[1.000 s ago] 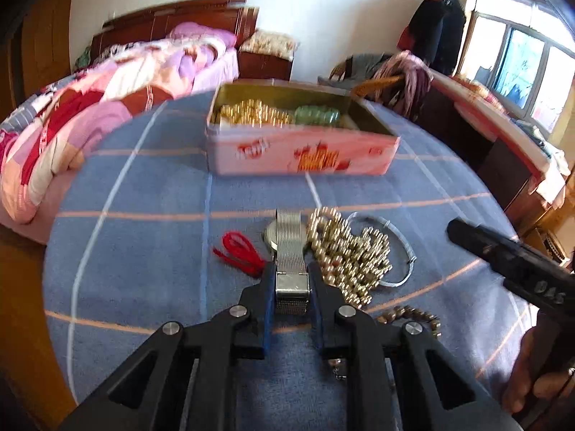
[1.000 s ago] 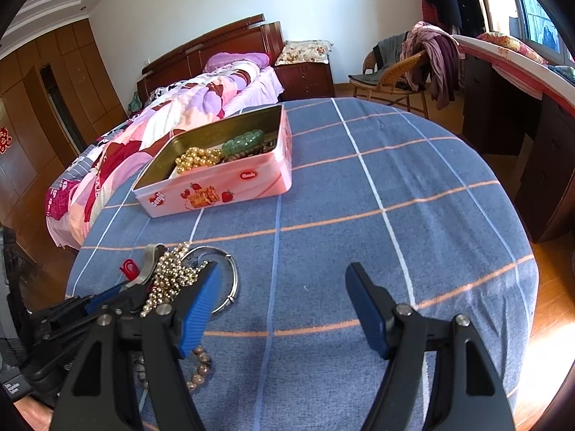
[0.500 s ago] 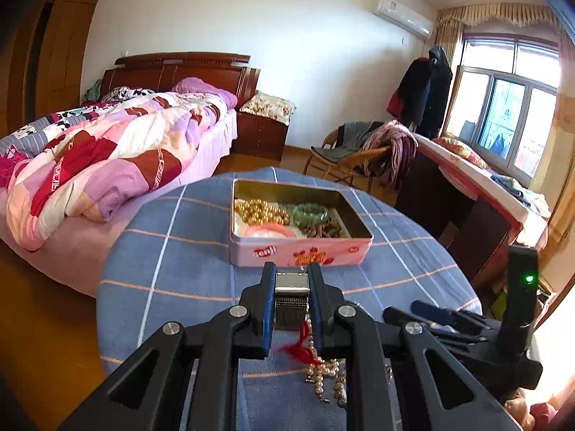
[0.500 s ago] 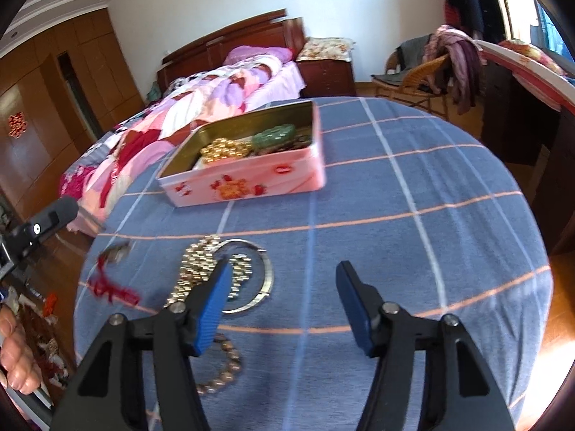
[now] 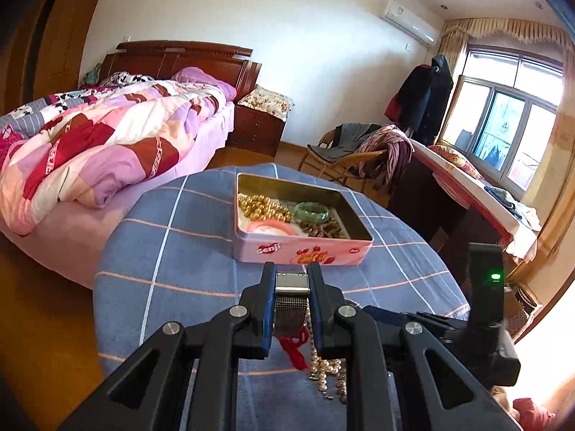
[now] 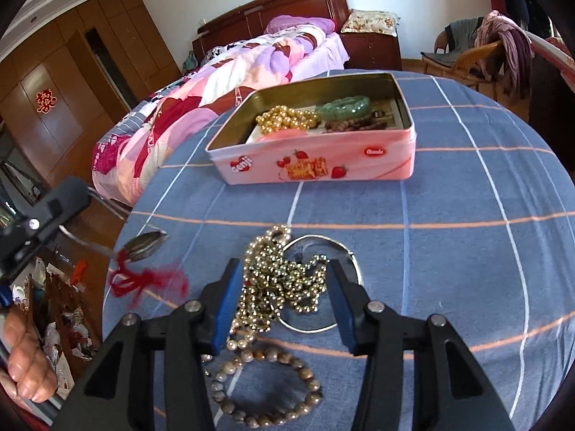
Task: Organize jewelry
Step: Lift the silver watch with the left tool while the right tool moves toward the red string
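**Two grippers at the jewelry pile**

One mesh-band watch is pinched between the narrow jaws of the left gripper, lifted clear of the blue checked tablecloth; a red cord dangles from it, blurred. The right gripper hangs over the gold bead chain, which lies heaped near the table's near edge, partly over a silver bangle. Its jaws have just been closing and stand half-wide on either side of the chain, pads not pressing it. A brown bead bracelet lies just nearer the edge. Toward the table's far side sits the pink tin, open, holding gold beads, a green bangle and dark beads. A hand grips the left tool's handle.
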